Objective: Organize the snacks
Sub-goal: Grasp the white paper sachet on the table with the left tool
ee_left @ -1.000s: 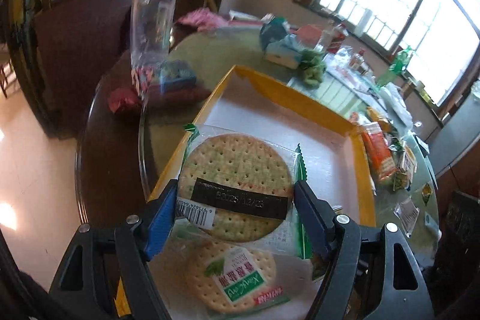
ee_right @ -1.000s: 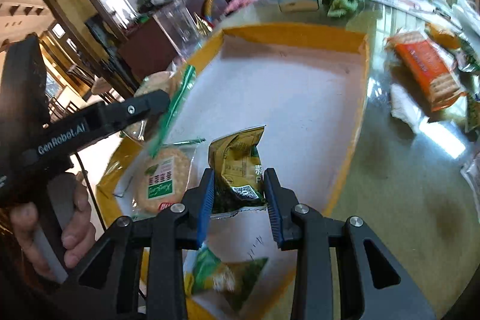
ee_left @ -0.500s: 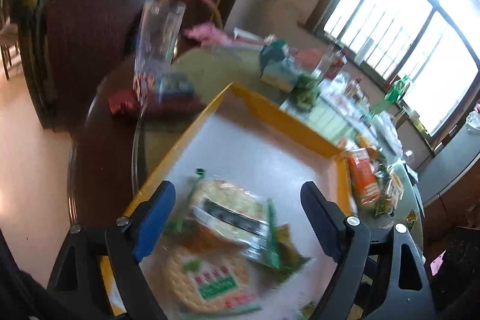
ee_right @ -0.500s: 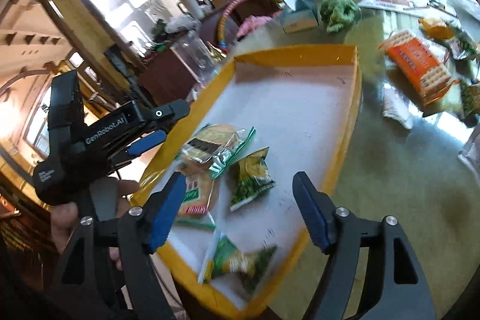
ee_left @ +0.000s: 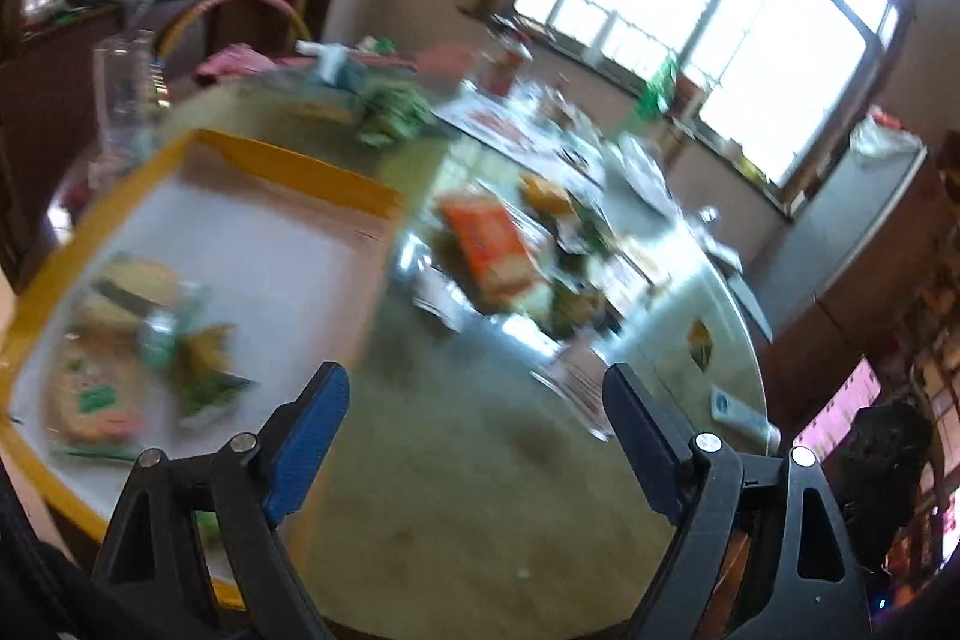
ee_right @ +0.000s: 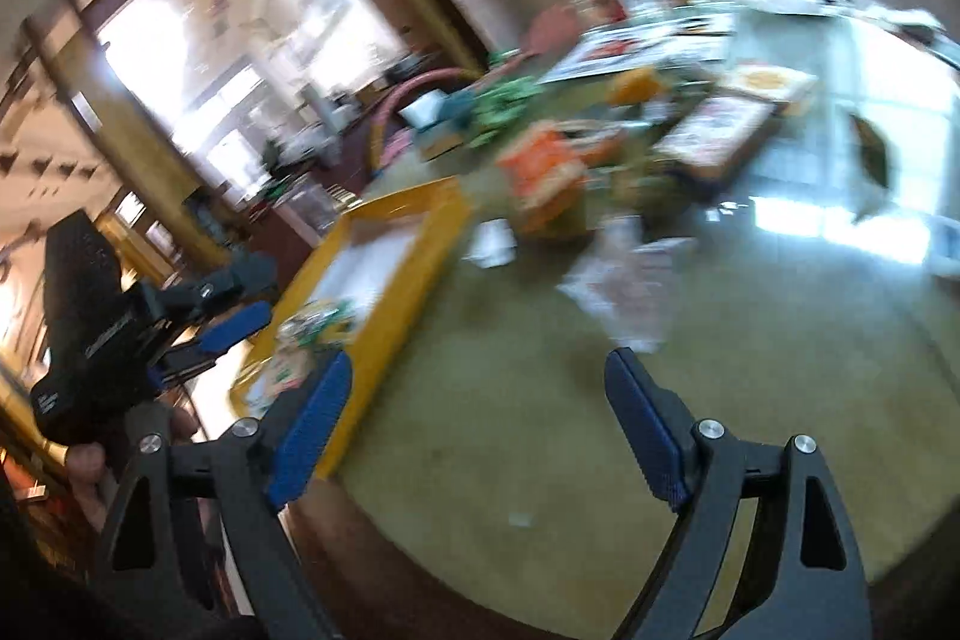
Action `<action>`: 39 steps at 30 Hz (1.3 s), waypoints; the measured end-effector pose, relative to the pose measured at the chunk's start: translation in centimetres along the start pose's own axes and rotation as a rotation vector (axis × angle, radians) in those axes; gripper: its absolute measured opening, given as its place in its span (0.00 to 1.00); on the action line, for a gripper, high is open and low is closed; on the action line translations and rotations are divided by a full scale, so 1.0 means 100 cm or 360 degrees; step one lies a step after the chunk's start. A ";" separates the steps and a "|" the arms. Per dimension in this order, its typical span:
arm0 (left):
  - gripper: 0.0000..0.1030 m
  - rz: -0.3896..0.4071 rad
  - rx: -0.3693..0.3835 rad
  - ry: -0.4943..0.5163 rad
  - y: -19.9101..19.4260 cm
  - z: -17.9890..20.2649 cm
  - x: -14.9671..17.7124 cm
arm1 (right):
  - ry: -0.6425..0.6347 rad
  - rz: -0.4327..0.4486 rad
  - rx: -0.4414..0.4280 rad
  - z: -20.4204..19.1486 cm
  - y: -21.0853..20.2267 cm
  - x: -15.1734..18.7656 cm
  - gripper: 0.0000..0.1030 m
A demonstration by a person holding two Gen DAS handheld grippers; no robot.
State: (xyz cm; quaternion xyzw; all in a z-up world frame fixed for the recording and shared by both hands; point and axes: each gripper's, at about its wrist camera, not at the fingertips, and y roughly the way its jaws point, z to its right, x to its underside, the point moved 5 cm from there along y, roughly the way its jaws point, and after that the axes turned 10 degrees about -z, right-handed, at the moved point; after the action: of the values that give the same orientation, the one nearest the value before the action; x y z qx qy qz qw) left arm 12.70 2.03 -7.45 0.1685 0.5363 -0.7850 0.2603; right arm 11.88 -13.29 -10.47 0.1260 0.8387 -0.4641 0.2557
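Pointing past the yellow tray [ee_left: 300, 172], both empty, wide-open grippers [ee_left: 474, 436] [ee_right: 474, 430] face the orange cracker pack [ee_left: 492, 250] straight ahead.

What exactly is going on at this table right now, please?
A person is sorting snacks into a yellow tray. Several packets lie in it. The left gripper and right gripper are open and empty over the table; their jaws have just been opening. More snacks wait beyond.
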 end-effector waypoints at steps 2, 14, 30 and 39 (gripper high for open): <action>0.84 -0.0082 -0.0011 0.0051 0.019 0.015 0.002 | 0.0046 0.0027 0.0002 0.019 -0.012 0.003 0.84; 0.82 -0.0547 -0.0020 -0.0069 0.136 0.052 -0.006 | 0.0160 0.0066 0.0095 0.075 -0.017 0.018 0.84; 0.55 -0.0490 -0.0369 0.0253 0.132 0.059 0.017 | 0.0222 0.0039 0.0126 0.098 -0.010 0.025 0.84; 0.62 -0.0455 -0.0271 0.0340 0.104 0.046 0.040 | 0.0203 -0.0003 0.0183 0.085 -0.003 0.022 0.84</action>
State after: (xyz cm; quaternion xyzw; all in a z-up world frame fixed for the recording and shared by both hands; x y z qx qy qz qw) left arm 15.67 -6.19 -15.72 0.1505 0.6438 -0.7435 0.1010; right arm 12.58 -20.68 -15.22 0.1689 0.8253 -0.5029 0.1936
